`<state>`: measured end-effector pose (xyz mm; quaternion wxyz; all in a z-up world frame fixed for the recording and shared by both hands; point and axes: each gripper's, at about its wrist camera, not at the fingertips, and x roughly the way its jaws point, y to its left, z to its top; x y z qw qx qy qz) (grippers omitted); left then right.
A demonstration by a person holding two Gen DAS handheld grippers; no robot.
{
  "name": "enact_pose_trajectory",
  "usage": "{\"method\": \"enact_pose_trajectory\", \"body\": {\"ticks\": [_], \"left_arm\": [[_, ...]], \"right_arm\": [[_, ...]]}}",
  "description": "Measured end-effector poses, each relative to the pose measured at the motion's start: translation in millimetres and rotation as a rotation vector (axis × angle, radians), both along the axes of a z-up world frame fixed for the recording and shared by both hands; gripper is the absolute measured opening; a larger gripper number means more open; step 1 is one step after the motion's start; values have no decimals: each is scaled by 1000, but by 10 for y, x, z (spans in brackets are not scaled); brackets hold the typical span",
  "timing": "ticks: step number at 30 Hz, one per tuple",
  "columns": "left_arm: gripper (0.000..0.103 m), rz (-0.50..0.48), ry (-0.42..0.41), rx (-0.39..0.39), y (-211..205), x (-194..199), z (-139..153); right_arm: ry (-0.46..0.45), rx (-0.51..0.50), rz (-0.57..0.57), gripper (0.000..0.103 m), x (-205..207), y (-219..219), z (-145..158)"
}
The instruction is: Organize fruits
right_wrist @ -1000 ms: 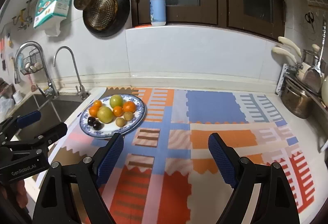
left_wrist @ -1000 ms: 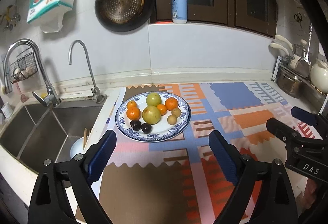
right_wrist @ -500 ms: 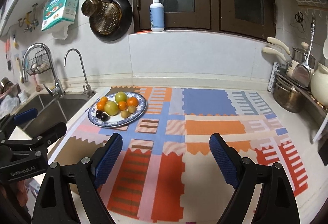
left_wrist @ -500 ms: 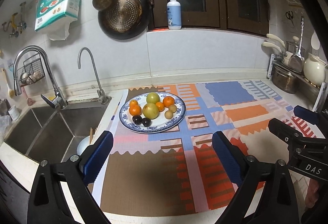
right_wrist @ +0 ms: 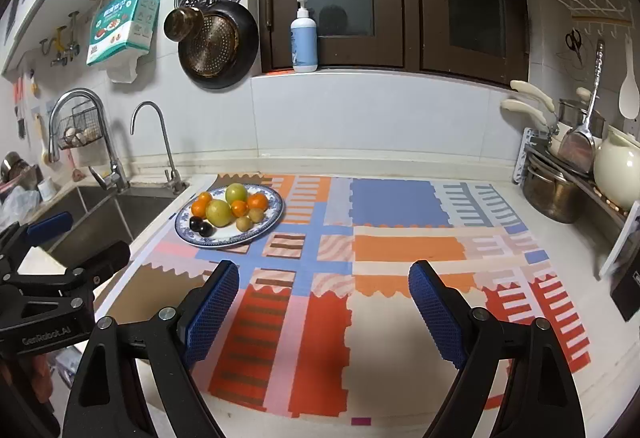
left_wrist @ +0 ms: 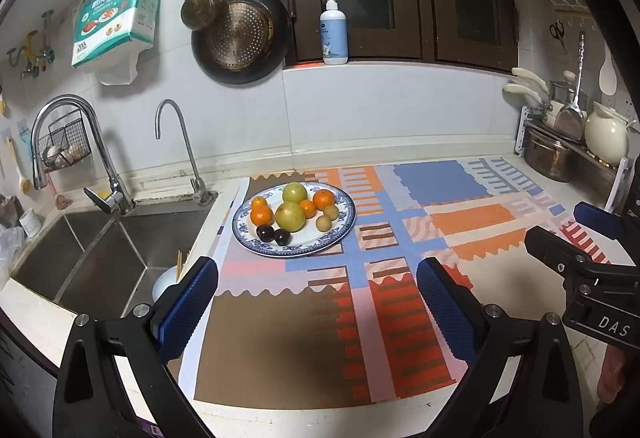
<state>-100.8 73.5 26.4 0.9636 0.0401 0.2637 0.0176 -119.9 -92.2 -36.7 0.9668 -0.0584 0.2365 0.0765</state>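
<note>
Your blue-rimmed plate (left_wrist: pixel 346 228) sits on the patterned mat (left_wrist: pixel 400 238) beside the sink (left_wrist: pixel 100 250), holding two green fruits, four oranges, two dark plums and two small brown fruits. Your left gripper (left_wrist: pixel 316 302) has just been opening, nothing between its fingers; the right gripper (right_wrist: pixel 324 302) also gapes empty. Readable writing: "DAS" and "GenRobot.AI" on the gripper bodies.

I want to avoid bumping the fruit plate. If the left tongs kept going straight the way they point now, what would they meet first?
Probably the patterned mat, short of the plate. The left tongs, open and empty after just widening, angle down at bare mat; depth is hard to judge.
</note>
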Motion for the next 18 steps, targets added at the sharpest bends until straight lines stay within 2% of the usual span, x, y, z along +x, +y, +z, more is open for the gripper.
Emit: {"method": "enact_pose_trajectory", "body": {"ticks": [18], "left_arm": [[103,-9,12,-4,-83,-101,30]], "right_arm": [[-8,10,-3,88,-96,-94,23]]}}
